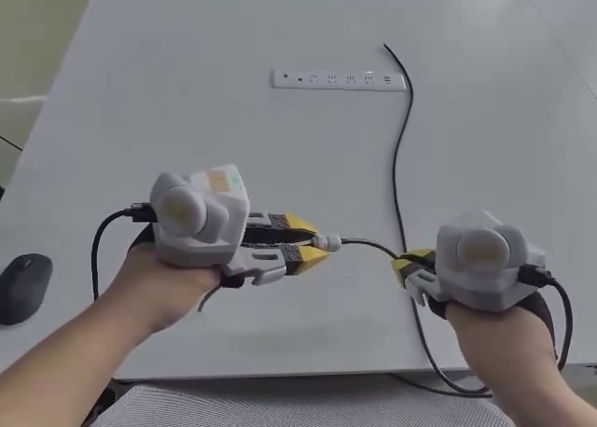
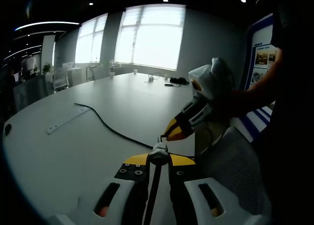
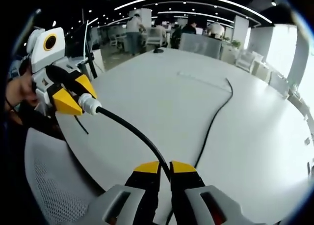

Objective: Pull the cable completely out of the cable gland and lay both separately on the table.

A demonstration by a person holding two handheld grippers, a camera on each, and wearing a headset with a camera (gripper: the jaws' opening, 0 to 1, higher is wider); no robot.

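Observation:
A small white cable gland [image 1: 327, 242] is pinched between the yellow tips of my left gripper [image 1: 315, 243], which is shut on it above the table's near edge. A black cable [image 1: 368, 246] runs out of the gland to the right and into my right gripper [image 1: 403, 267], shut on it a short way off. In the left gripper view the gland [image 2: 158, 153] sits at the tips of my left gripper [image 2: 158, 161]. In the right gripper view my right gripper [image 3: 165, 167] clamps the cable [image 3: 130, 129], which curves up to the gland [image 3: 90, 104].
A white power strip [image 1: 340, 79] lies at the table's middle back, and its black cord [image 1: 401, 147] runs toward me past the right gripper and over the edge. A dark mouse [image 1: 23, 287] sits at the left edge. A grey mesh chair [image 1: 280, 404] is below.

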